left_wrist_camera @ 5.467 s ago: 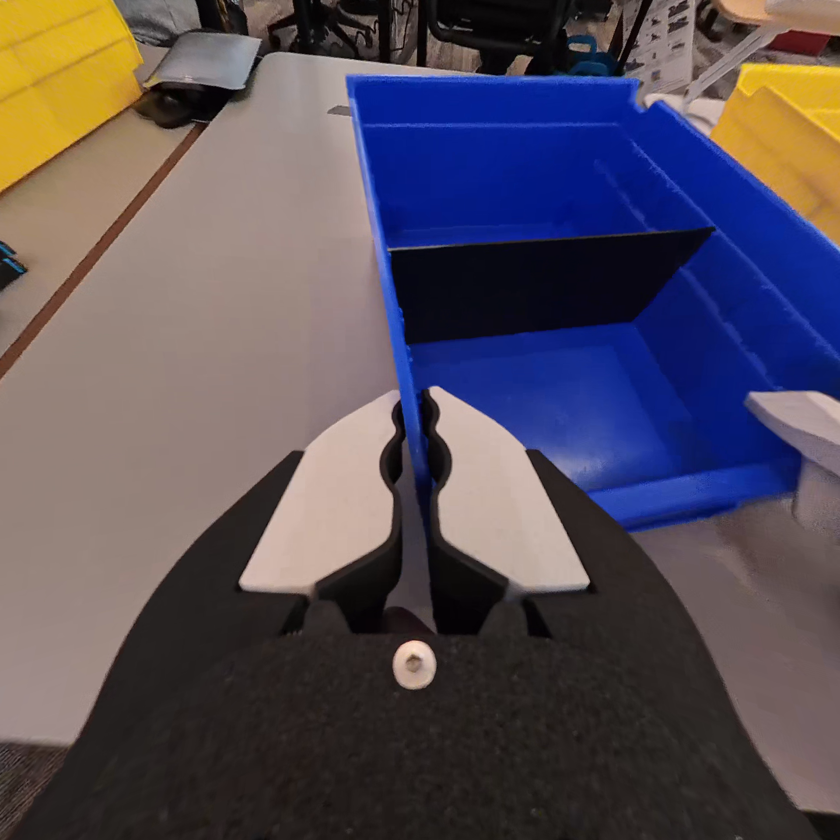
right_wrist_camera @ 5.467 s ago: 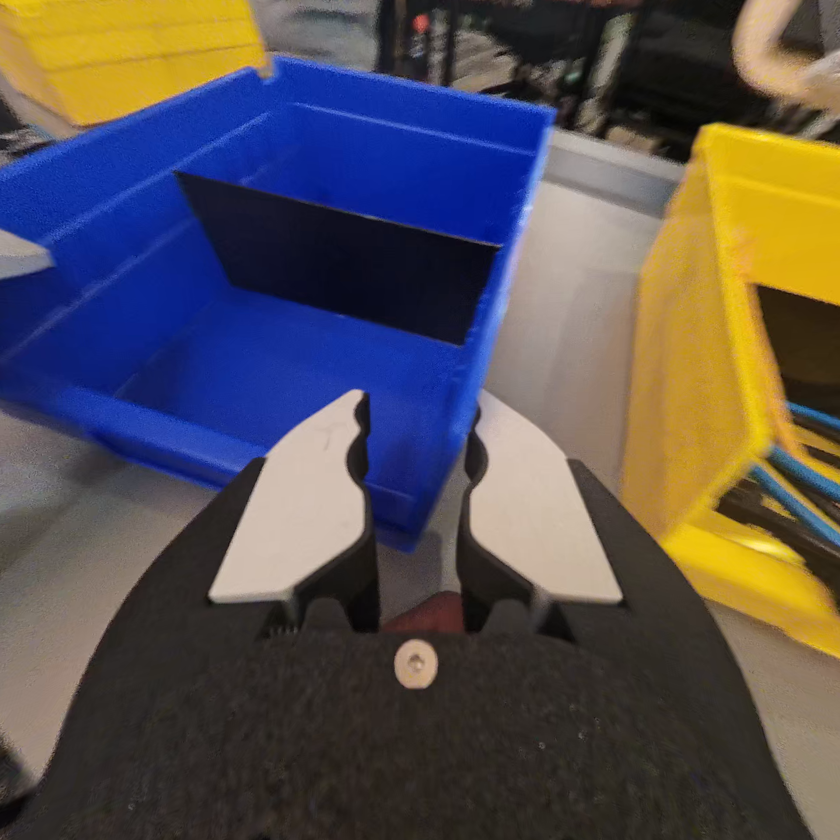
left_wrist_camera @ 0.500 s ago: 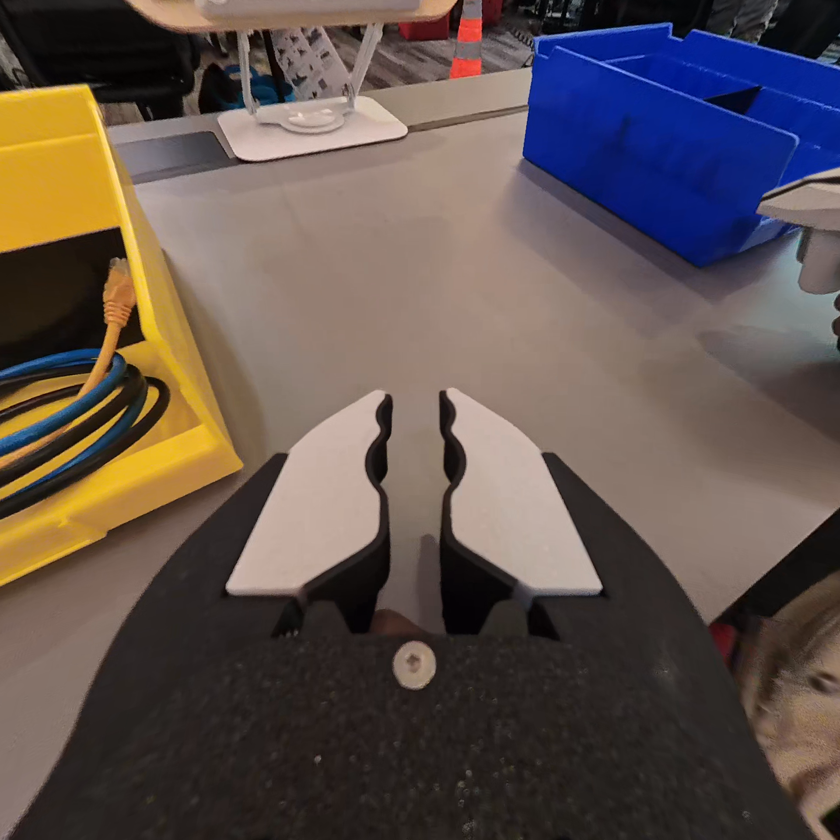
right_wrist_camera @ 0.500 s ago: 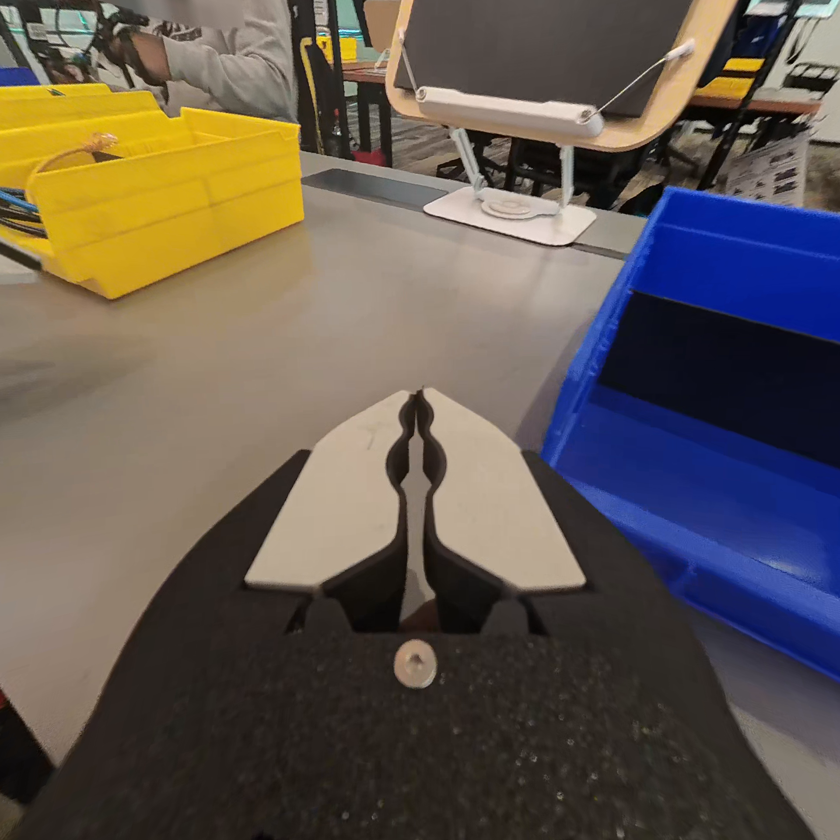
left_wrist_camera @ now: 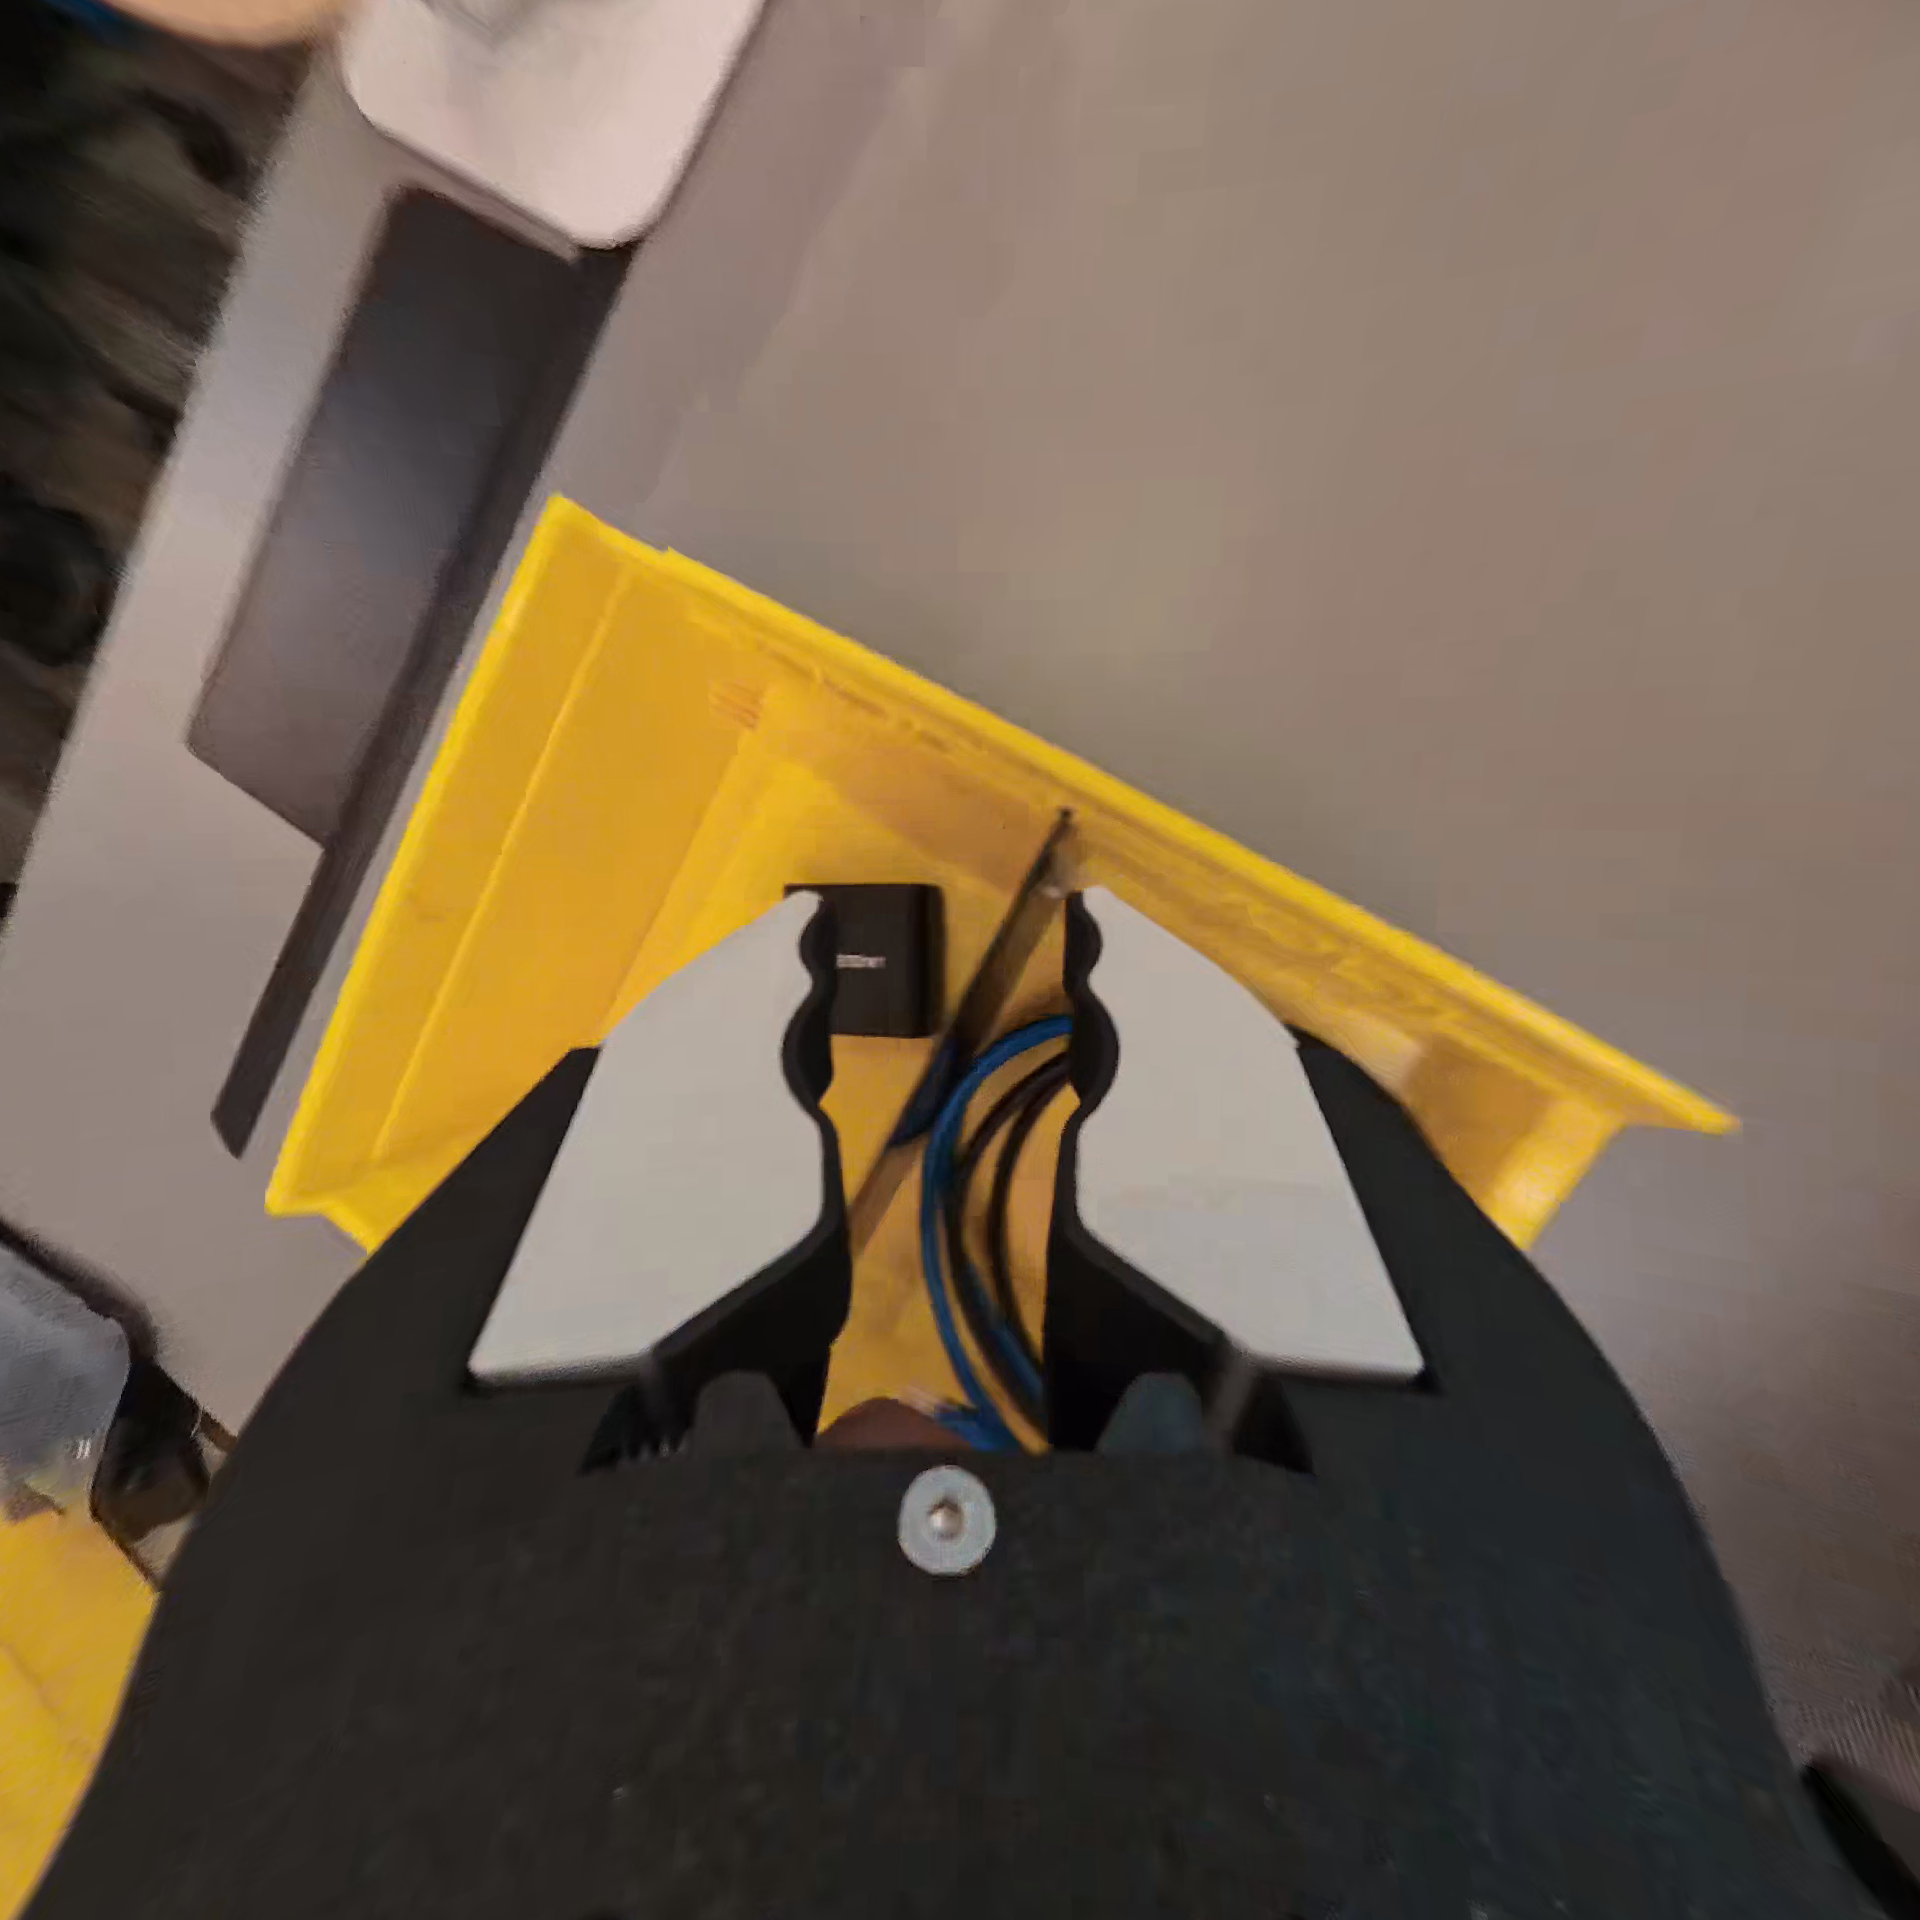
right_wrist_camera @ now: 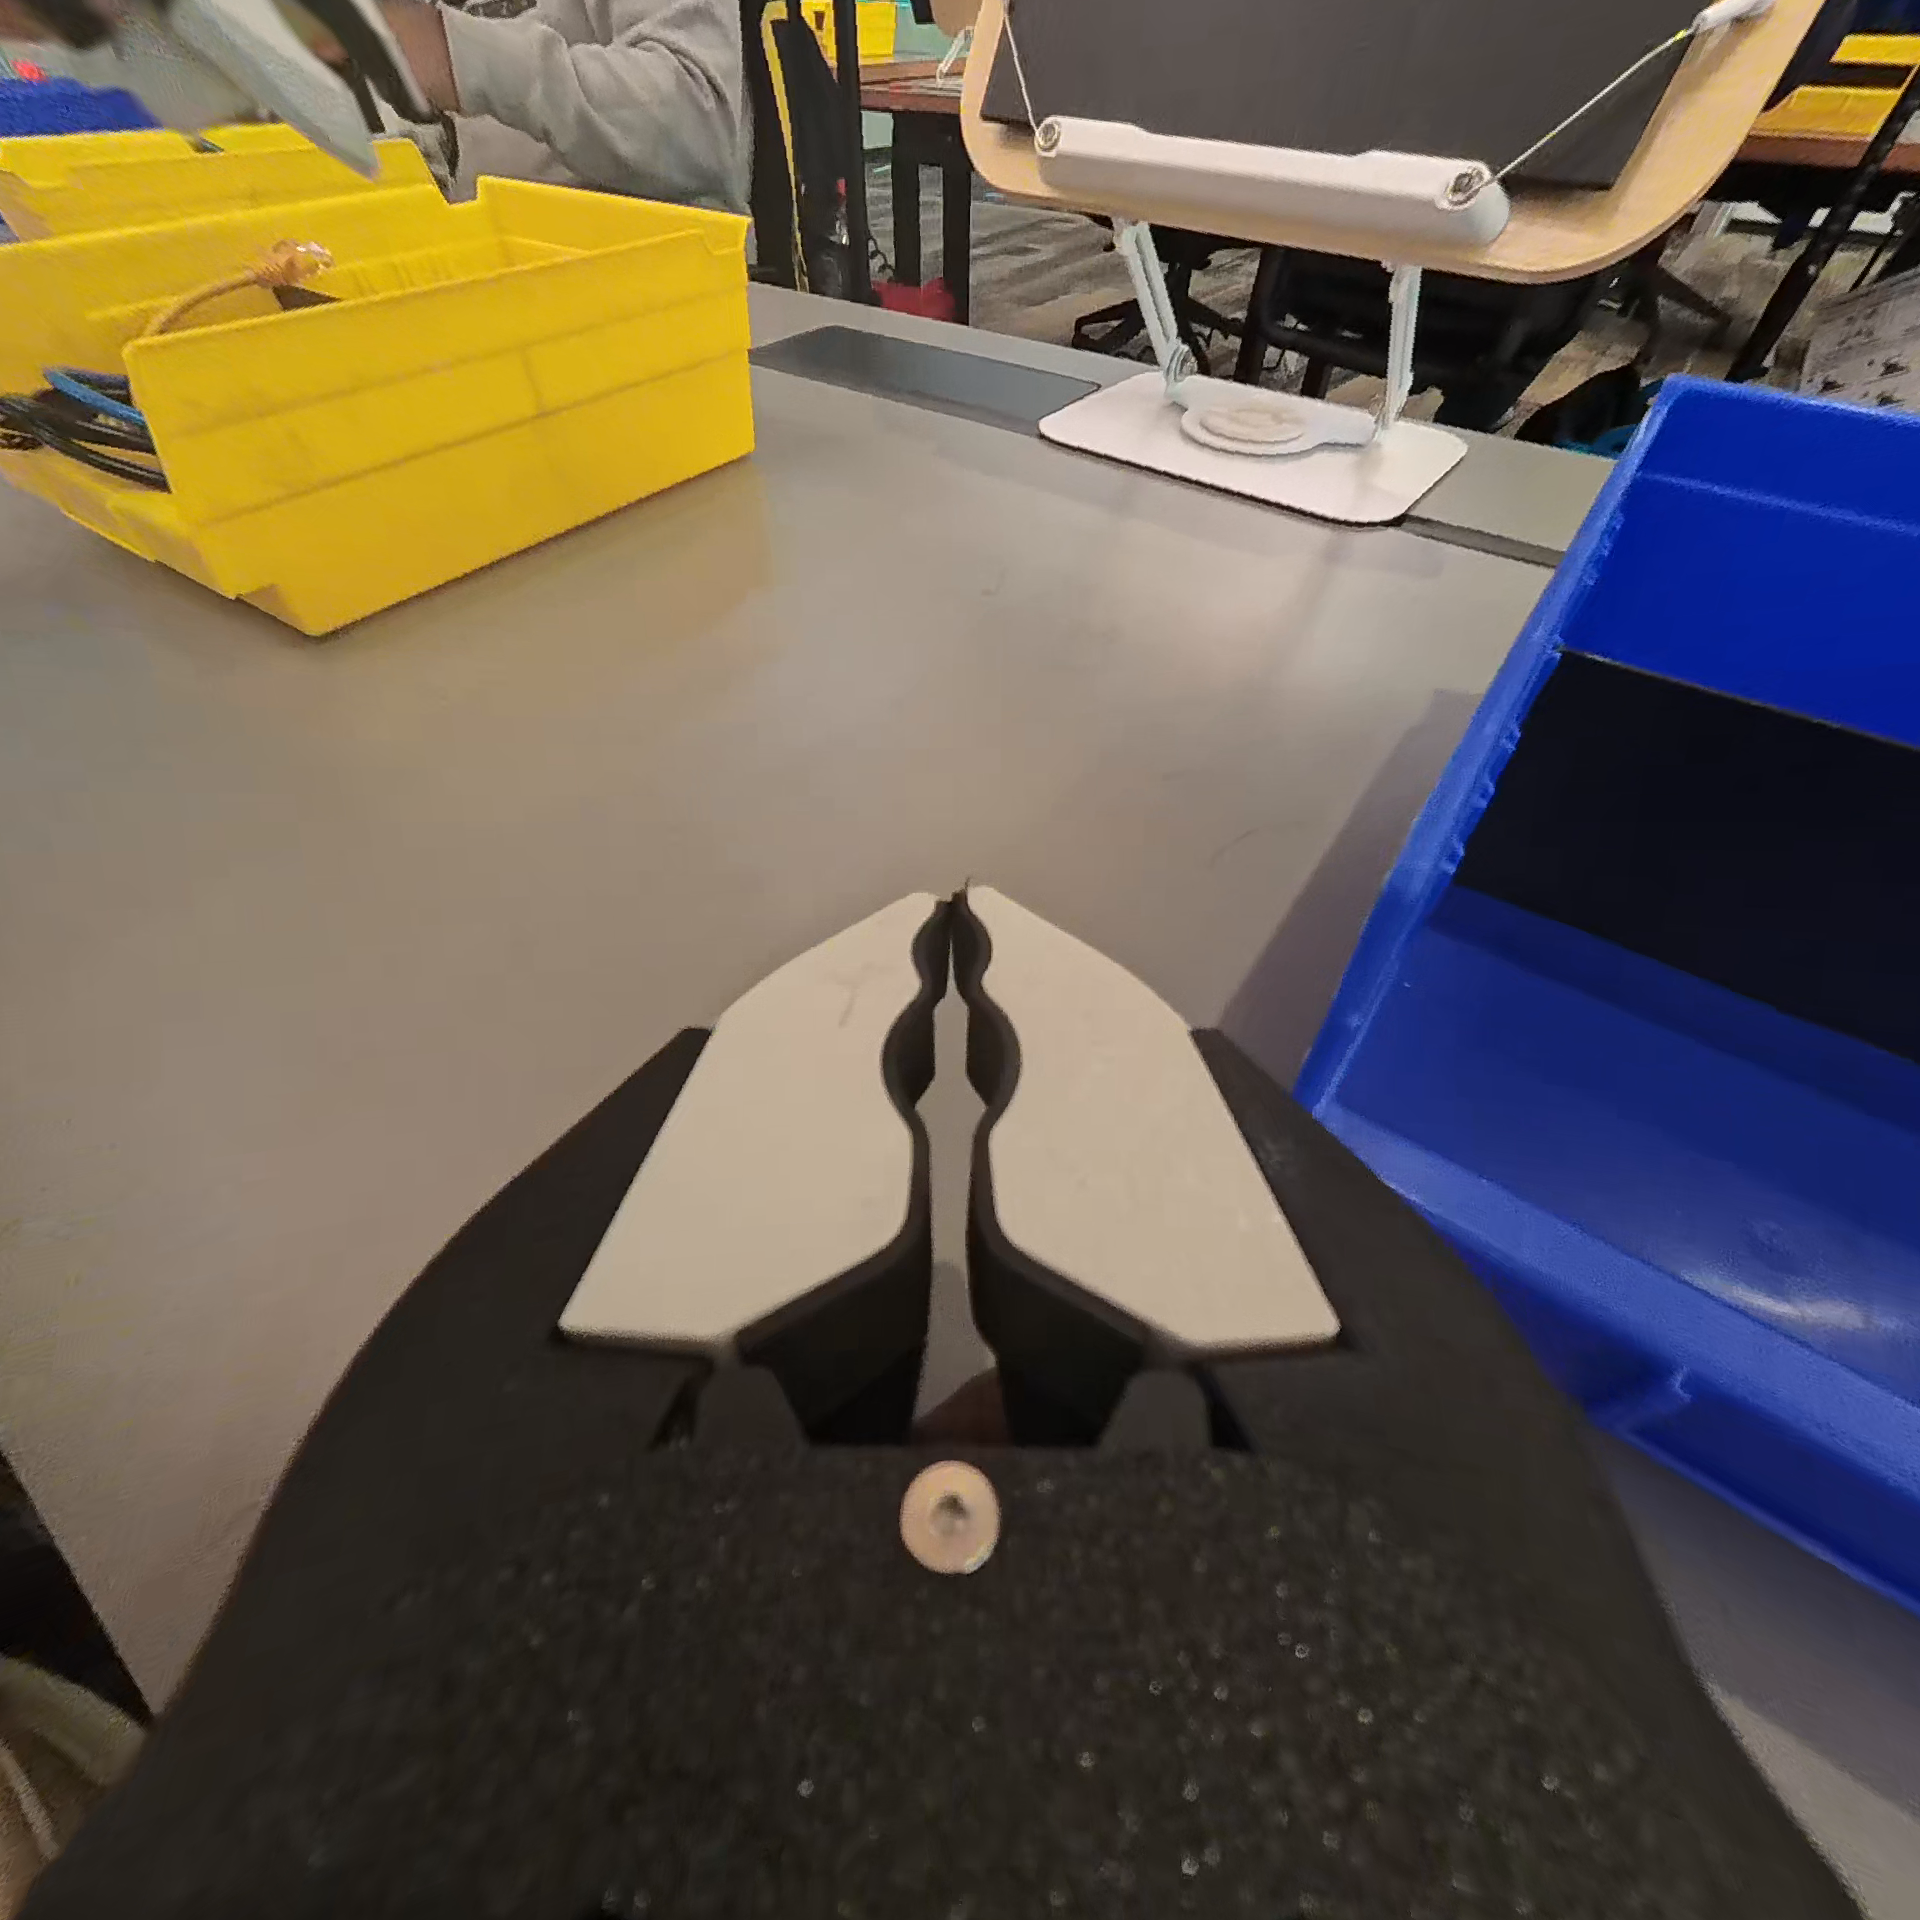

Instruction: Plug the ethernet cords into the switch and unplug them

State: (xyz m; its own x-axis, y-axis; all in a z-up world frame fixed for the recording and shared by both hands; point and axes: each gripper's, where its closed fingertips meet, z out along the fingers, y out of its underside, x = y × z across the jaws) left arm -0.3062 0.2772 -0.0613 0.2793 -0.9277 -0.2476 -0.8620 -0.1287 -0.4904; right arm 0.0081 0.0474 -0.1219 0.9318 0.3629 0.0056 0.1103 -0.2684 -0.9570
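My left gripper (left_wrist_camera: 940, 914): I am holding it nose-down over the yellow bin (left_wrist_camera: 623, 831), jaws spread wide with nothing between them, which I judge to be a setup for reaching in and taking something out.
Cords (left_wrist_camera: 966, 1195): blue and black ethernet cords are lying coiled in the bin's nearer compartment, showing straight through the gap of my left jaws; a plug end is sitting close to the jaw roots, too blurred to say more.
Divider (left_wrist_camera: 997, 987): a thin dark partition is standing between the cords and the next compartment, keeping the two lots apart.
Switch (left_wrist_camera: 883, 961): a small black box, which I am taking for the switch, is lying flat on the bin floor just past the divider, right at my left jaw tip. No cord is looking plugged into it, so I judge the plugging not yet begun.
My right gripper (right_wrist_camera: 961, 904): I am keeping it low over the bare grey worktop (right_wrist_camera: 623, 831), jaws pressed together at the tips and pinching nothing, probably parked until the left brings something out.
Blue bin (right_wrist_camera: 1558, 1039): it is sitting just to the right of my right gripper, its visible compartment looking empty, a dark divider across it.
Yellow bin from the right side: it is resting well off to the left, cords spilling at its near end and an orange plug (right_wrist_camera: 291, 260) arching above the rim.
Far edge: a white stand (right_wrist_camera: 1247, 447) is sitting at the back of the worktop, and a person in a grey sleeve (right_wrist_camera: 582, 83) is working beyond.
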